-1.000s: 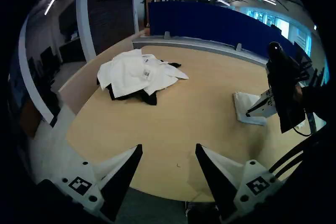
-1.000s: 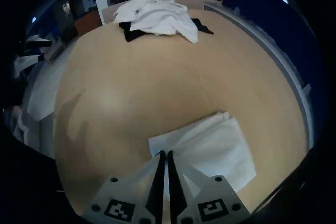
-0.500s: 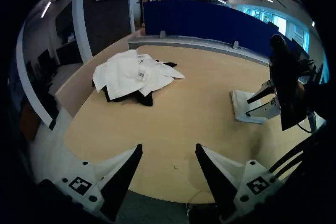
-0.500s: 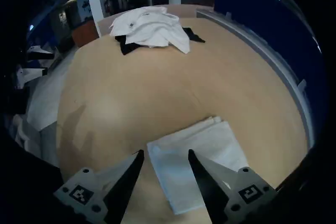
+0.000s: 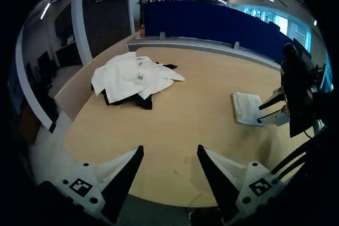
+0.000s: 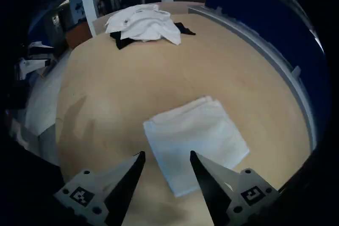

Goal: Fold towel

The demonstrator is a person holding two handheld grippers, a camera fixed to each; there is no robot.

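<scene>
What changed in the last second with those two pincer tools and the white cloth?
The right gripper let go of the folded towel: its fingers, closed at the towel's edge a second ago, opened and drew back. The towel now lies free and flat on the table. The left gripper stayed open over the near edge, and the pile of white and black clothes stayed put.

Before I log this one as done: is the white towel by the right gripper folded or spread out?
Folded. The towel lies on the table as a compact rectangle, layered edges showing at its far corner.
</scene>
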